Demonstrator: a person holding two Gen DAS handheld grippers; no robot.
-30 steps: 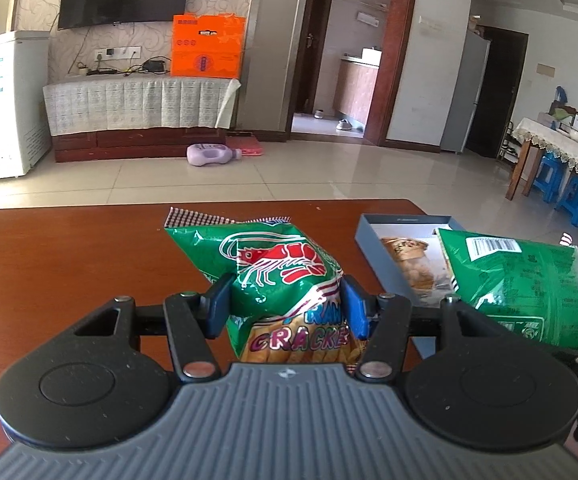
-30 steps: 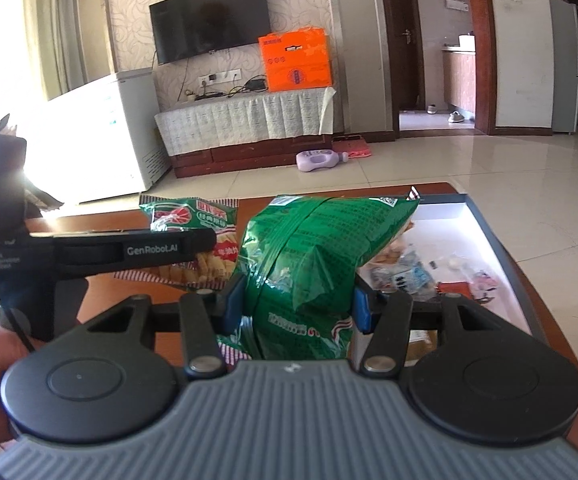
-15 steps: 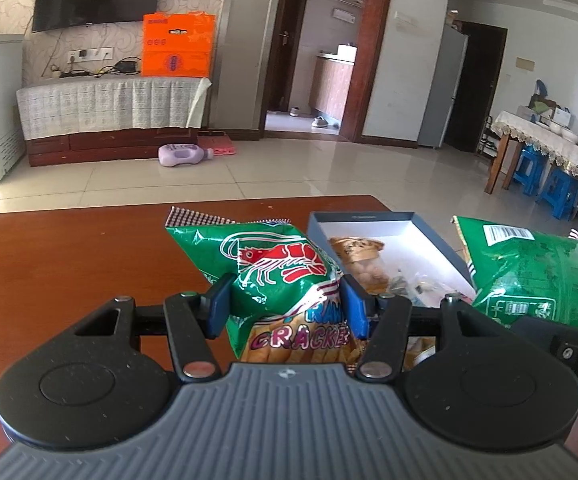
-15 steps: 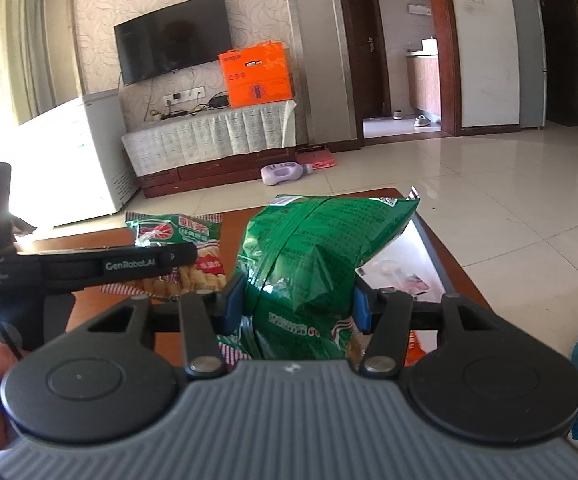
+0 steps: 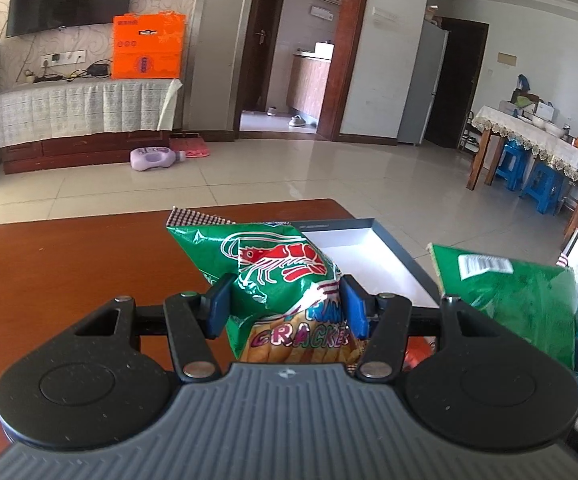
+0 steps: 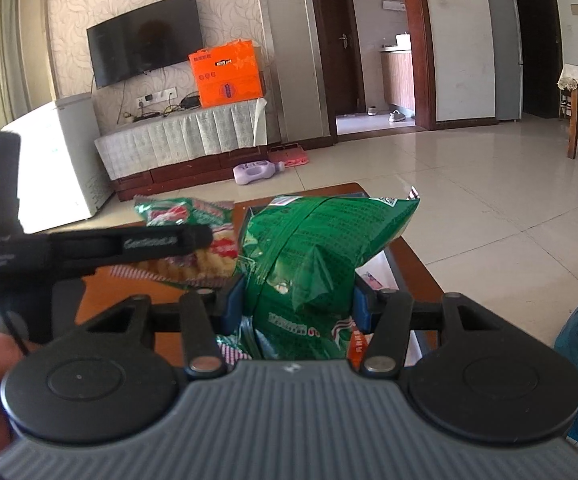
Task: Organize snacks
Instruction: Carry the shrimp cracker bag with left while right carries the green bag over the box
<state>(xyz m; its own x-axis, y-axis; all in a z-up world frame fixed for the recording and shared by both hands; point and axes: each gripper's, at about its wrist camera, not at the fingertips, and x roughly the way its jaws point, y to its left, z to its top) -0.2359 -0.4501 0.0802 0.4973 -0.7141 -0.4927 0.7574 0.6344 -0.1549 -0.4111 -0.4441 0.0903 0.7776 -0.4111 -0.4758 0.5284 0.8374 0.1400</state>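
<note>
The open box (image 5: pixel 393 248) lay at the far right end of the counter (image 5: pixel 69 272), its white floor bare where it showed in the left wrist view; in the right wrist view only a strip of it appeared, holding a small pink-and-white wrapper (image 6: pixel 373 280) that could not be read. The left tool (image 5: pixel 285 306) was clamped on the prawn cracker bag (image 5: pixel 277 276), its blue pads pressing in both sides. The right tool (image 6: pixel 299 304) gripped the plain green bag (image 6: pixel 321 248) the same way, held up above the box's near part.

Compared with a second before, the cracker bag had moved right and now overlapped the box's left wall, covering the biscuit packet seen inside earlier; the green bag sat further right in the left view.

Both bags' lower ends were hidden behind the tool bodies.
</note>
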